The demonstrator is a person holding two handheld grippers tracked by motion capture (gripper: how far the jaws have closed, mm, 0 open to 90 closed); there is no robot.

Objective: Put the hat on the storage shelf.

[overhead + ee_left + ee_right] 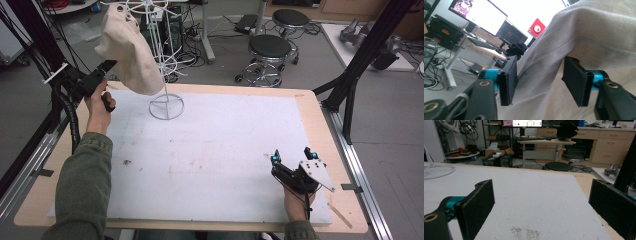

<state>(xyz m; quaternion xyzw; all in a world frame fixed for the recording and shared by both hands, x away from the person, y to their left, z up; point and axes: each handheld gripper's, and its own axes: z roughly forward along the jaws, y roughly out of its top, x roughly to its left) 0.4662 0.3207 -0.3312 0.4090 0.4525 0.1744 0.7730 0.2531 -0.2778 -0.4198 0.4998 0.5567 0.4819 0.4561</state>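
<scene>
White table mat (pixel 210 150), left tongs (pixel 539 82) parted around hanging beige cloth (pixel 584 37), right tongs (pixel 541 205) released, empty

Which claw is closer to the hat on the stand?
Left. The left claw is right at the hat hanging on the stand, cloth between its open jaws. The right claw rests far away.

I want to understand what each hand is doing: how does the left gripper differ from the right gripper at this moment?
The left gripper is raised beside the cream cloth hat hanging on the white wire stand, while the right gripper sits low over the white table mat. The left fingers have hat fabric between them; the right fingers have nothing between them. Both stand open, with black pads.
</scene>
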